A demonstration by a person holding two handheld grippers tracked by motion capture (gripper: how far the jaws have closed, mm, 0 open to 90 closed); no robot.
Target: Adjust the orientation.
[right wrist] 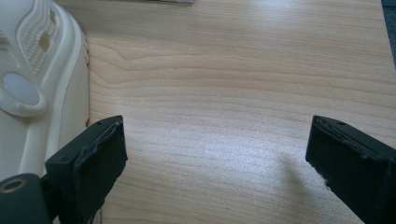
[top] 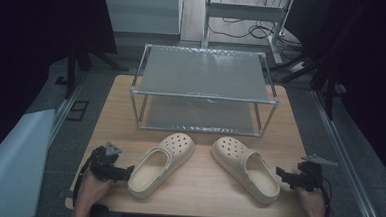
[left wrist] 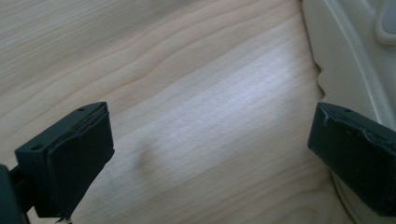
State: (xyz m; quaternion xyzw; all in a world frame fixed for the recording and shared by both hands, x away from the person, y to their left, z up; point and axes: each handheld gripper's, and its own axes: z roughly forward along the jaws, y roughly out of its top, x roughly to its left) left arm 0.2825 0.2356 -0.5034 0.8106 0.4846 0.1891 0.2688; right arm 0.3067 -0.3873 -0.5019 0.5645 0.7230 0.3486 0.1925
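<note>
Two cream foam clogs lie on the wooden table [top: 202, 181]. The left clog [top: 160, 164] angles toward the upper right and the right clog [top: 245, 169] toward the upper left, toes nearest the rack. My left gripper [top: 125, 173] rests at the heel side of the left clog, open, with bare wood between its jaws; the clog's edge [left wrist: 341, 60] lies by its right jaw. My right gripper [top: 281, 174] sits just right of the right clog's heel, open over bare wood, with that clog's side [right wrist: 42, 84] at its left jaw.
A two-shelf metal-framed rack [top: 202, 89] stands at the back of the table, both shelves bare. Table edges run close outside each hand. Beyond the table are a grey floor, cables and dark curtains.
</note>
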